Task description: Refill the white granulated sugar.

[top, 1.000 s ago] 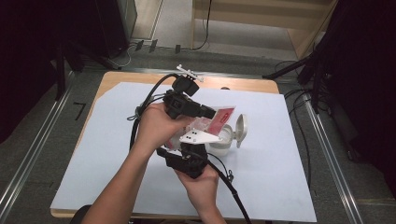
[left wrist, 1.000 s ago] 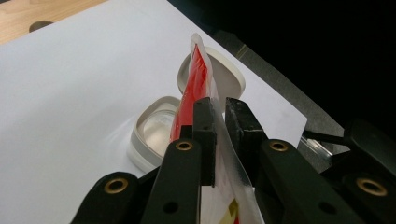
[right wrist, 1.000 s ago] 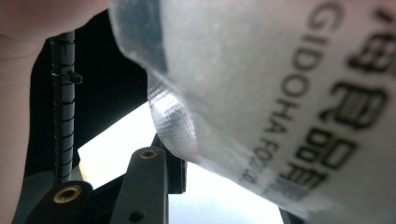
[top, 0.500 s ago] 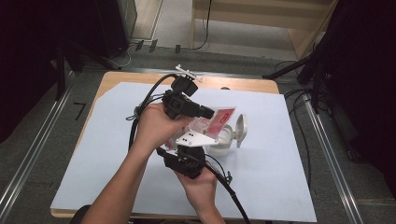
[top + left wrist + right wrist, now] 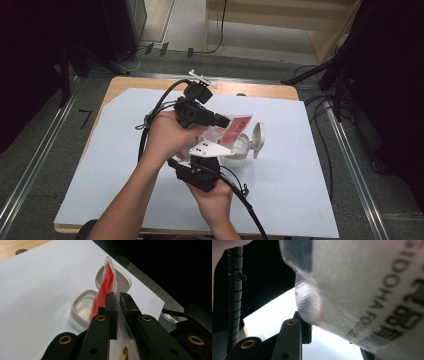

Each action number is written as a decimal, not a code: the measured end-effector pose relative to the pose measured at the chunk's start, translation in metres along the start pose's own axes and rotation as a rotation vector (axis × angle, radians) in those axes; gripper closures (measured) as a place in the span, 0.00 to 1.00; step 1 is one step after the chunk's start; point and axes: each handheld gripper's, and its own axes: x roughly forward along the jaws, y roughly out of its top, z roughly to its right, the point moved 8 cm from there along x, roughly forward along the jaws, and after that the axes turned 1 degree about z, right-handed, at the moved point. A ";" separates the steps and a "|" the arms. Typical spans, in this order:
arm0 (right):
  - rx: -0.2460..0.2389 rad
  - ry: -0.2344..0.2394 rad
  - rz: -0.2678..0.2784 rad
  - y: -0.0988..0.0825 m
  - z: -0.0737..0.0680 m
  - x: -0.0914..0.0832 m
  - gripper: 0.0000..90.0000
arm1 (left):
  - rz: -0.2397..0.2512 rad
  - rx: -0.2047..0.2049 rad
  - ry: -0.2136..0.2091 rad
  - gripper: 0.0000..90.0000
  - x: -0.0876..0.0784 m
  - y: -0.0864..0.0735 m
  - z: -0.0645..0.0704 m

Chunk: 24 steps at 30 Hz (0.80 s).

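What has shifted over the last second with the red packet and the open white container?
Nothing visibly moved. The left gripper stays shut on the red packet, holding it above the open white container; its hinged lid stands open. The right gripper stays at the packet's lower end; whether it grips there I cannot tell.

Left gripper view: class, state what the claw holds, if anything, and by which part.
The left claw is shut on a red and clear sachet, pinching its flat clear edge, with the red end tilted over the open white container.
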 end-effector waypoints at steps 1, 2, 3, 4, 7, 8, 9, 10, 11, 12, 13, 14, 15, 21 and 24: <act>0.003 0.000 0.000 0.000 0.000 0.000 0.72 | -0.001 0.000 0.001 0.95 0.000 0.000 0.000; 0.005 -0.001 -0.002 0.000 0.000 0.000 0.72 | -0.001 -0.001 -0.001 0.95 0.000 0.000 0.000; 0.007 -0.001 -0.001 0.000 0.000 0.000 0.72 | -0.001 -0.001 -0.001 0.95 0.000 0.000 0.000; 0.007 -0.001 -0.001 0.000 0.000 0.000 0.72 | -0.001 0.000 -0.002 0.95 0.000 0.000 0.000; 0.013 -0.002 -0.003 0.000 0.000 0.000 0.72 | -0.001 0.001 -0.002 0.95 0.000 0.000 0.000; 0.018 -0.003 -0.002 0.000 0.000 0.001 0.72 | -0.001 0.002 -0.004 0.95 0.000 0.000 0.000; 0.018 -0.003 -0.002 0.000 0.000 0.001 0.72 | -0.001 0.002 -0.004 0.95 0.000 0.000 0.000; 0.020 -0.003 -0.001 0.001 -0.001 0.001 0.72 | 0.000 0.001 -0.006 0.95 0.000 0.000 0.000; 0.021 -0.004 -0.003 0.001 -0.001 0.001 0.72 | 0.002 0.000 -0.011 0.95 0.000 0.000 0.000; 0.019 -0.008 -0.007 0.001 0.000 0.001 0.72 | 0.001 -0.004 -0.006 0.95 -0.001 0.000 -0.001; 0.019 -0.008 -0.007 0.001 0.000 0.001 0.72 | 0.001 -0.004 -0.006 0.95 -0.001 0.000 -0.001; 0.016 -0.011 -0.008 0.001 0.000 0.001 0.72 | 0.008 -0.011 -0.015 0.95 0.000 0.001 -0.001; 0.011 -0.018 -0.007 0.001 0.000 0.001 0.72 | 0.003 -0.003 -0.015 0.95 0.000 0.001 -0.002; 0.014 -0.018 0.008 0.004 0.003 0.001 0.72 | -0.008 0.018 0.004 0.95 0.002 0.005 0.000; 0.016 -0.017 0.013 0.005 0.004 0.000 0.72 | -0.001 0.019 0.007 0.95 0.003 0.007 0.001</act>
